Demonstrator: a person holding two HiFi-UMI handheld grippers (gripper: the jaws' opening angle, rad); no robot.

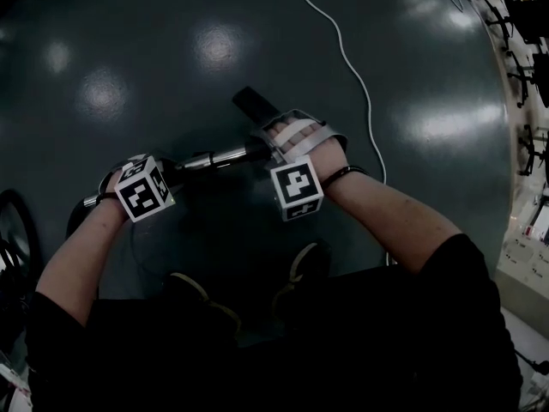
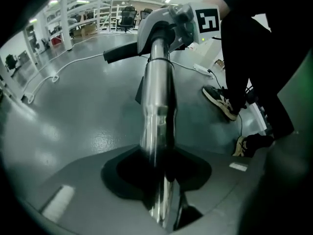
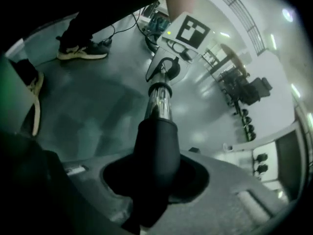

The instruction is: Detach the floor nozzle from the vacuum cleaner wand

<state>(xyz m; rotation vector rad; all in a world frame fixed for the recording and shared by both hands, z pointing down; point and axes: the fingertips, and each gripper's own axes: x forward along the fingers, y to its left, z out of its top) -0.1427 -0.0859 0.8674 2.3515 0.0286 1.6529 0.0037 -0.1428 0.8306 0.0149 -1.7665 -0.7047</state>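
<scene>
The vacuum's chrome wand [image 1: 210, 159] lies level across the head view, held above the dark floor between both hands. My left gripper [image 1: 137, 178] is shut on the chrome tube [image 2: 156, 106], which runs out from between its jaws [image 2: 159, 199] toward the other gripper. My right gripper [image 1: 292, 140] is shut on the black neck [image 3: 156, 151] where the tube [image 3: 160, 102] ends. Beyond the right gripper a black nozzle part [image 1: 255, 103] sticks out, also seen as a dark bar [image 2: 120, 53] in the left gripper view. The joint itself is hidden inside the right jaws.
A white cable [image 1: 347, 50] snakes over the glossy floor past the right hand. The person's shoes [image 1: 304, 260] stand just below the wand. Office chairs [image 1: 523, 24] and shelving line the right edge; a dark wheel-like shape [image 1: 13, 230] sits at far left.
</scene>
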